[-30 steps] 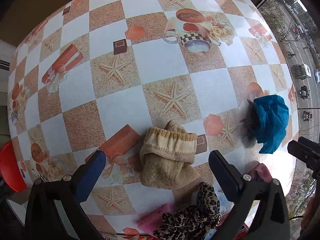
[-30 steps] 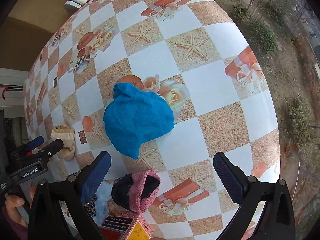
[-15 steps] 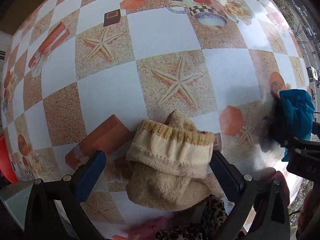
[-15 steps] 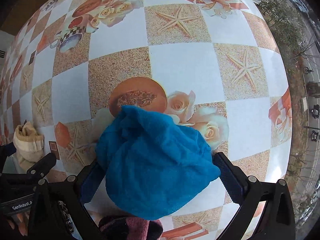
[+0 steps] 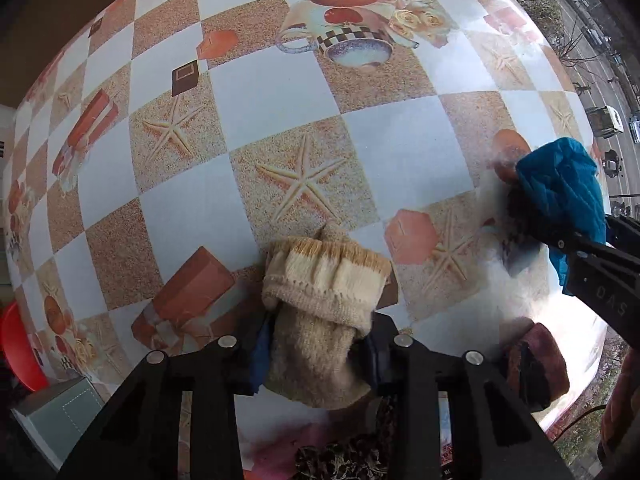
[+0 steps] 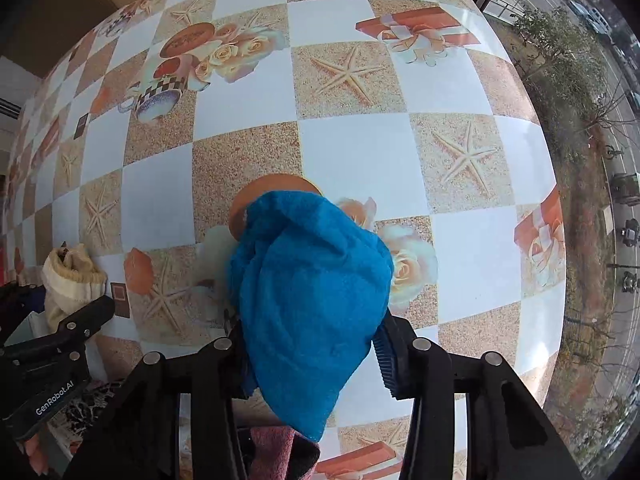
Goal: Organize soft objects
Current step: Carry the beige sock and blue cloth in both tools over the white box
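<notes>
Both grabs look made but nothing seems sorted yet: the left gripper (image 5: 318,354) is clamped on the beige sock (image 5: 320,312) and the right gripper (image 6: 312,354) on the blue cloth (image 6: 308,296), both over the checkered table (image 6: 360,152), with a maroon piece (image 5: 536,364) and a leopard-print one (image 5: 344,460) left near the edge

Worktop (image 5: 276,96) covered in a checked oilcloth of white and sandy squares, printed with starfish, gift boxes, teacups and roses. Red plastic seat (image 5: 16,350) at lower left, beside a pale grey box (image 5: 60,410). Beyond the window, street with vehicles (image 5: 608,118) and bare shrubs (image 6: 560,40).
</notes>
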`<state>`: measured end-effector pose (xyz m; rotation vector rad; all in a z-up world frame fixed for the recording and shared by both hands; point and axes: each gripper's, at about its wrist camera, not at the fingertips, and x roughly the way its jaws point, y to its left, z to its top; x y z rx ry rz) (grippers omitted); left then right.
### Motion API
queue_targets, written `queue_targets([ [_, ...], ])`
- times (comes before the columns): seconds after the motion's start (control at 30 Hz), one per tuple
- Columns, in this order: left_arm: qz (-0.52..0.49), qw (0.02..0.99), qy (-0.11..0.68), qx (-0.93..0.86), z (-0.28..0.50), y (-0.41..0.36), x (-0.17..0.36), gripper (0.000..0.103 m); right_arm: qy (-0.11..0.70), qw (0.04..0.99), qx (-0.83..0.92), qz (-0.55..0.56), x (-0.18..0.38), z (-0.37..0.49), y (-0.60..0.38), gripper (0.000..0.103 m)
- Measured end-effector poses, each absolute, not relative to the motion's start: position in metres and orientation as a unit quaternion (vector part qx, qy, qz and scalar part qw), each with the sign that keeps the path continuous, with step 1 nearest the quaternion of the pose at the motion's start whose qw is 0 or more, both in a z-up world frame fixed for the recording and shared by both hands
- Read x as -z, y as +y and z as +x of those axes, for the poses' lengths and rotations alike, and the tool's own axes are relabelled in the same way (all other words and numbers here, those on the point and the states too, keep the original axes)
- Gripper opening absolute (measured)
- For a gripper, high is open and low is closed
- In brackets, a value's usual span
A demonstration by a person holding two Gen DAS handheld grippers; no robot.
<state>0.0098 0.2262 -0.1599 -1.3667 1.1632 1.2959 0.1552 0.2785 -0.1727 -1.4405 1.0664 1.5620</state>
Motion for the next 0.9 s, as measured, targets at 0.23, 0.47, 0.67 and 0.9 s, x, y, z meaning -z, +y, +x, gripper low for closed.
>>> queue_targets([
  [0.23,-0.501,0.474,0.449,-0.567,0.008,0.214,0.109,0.022,0.454,0.379,-0.636,-0.496,0.133,0.192,0.272,0.036],
  [0.47,-0.470,0.496,0.428,-0.592,-0.002,0.168,0.058,0.022,0.482,0.406,-0.620,-0.466,0.106,0.241,0.236,0.036],
  [0.67,-0.438,0.523,0.433,-0.590,0.002,0.105,0.035,0.022,0.499,0.422,-0.603,-0.458,0.091,0.268,0.189,0.036],
  [0.9,-0.426,0.550,0.439,-0.569,0.019,0.041,0.016,0.022,0.514,0.432,-0.583,-0.457,0.075,0.285,0.120,0.036],
])
